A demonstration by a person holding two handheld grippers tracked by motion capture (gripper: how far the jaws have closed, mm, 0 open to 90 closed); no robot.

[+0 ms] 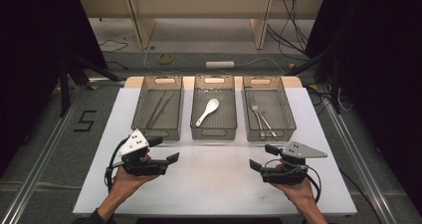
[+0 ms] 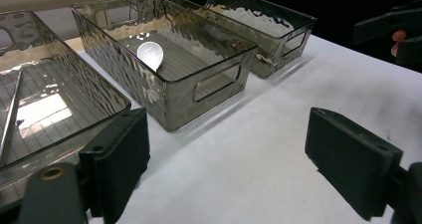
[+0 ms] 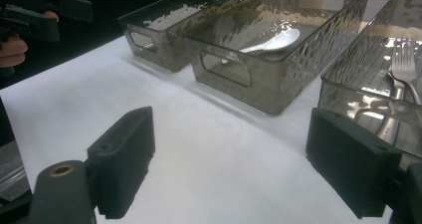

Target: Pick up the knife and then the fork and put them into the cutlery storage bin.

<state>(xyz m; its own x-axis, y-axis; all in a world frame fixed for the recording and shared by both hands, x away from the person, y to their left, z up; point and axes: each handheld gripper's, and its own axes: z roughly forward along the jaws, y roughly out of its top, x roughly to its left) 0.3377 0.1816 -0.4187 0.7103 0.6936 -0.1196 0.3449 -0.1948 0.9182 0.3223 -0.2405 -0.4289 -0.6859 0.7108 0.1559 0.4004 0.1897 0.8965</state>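
Note:
Three smoky clear bins stand in a row at the back of the white table (image 1: 214, 179). The left bin (image 1: 157, 109) holds long thin metal pieces (image 2: 10, 115). A white spoon (image 1: 207, 111) (image 2: 150, 54) (image 3: 278, 39) lies in the middle bin (image 1: 214, 129). Metal forks (image 1: 261, 119) (image 3: 405, 67) lie in the right bin (image 1: 268, 132). My left gripper (image 1: 164, 150) (image 2: 236, 159) is open over bare table in front of the left bin. My right gripper (image 1: 263, 157) (image 3: 239, 159) is open too, in front of the right bin. Nothing sits between either pair of jaws.
Each gripper points inward, toward the other: the right gripper (image 2: 393, 30) shows far off in the left gripper view, and the left gripper (image 3: 40, 10) in the right gripper view. Cables and a power strip (image 1: 220, 64) lie on the floor beyond the table.

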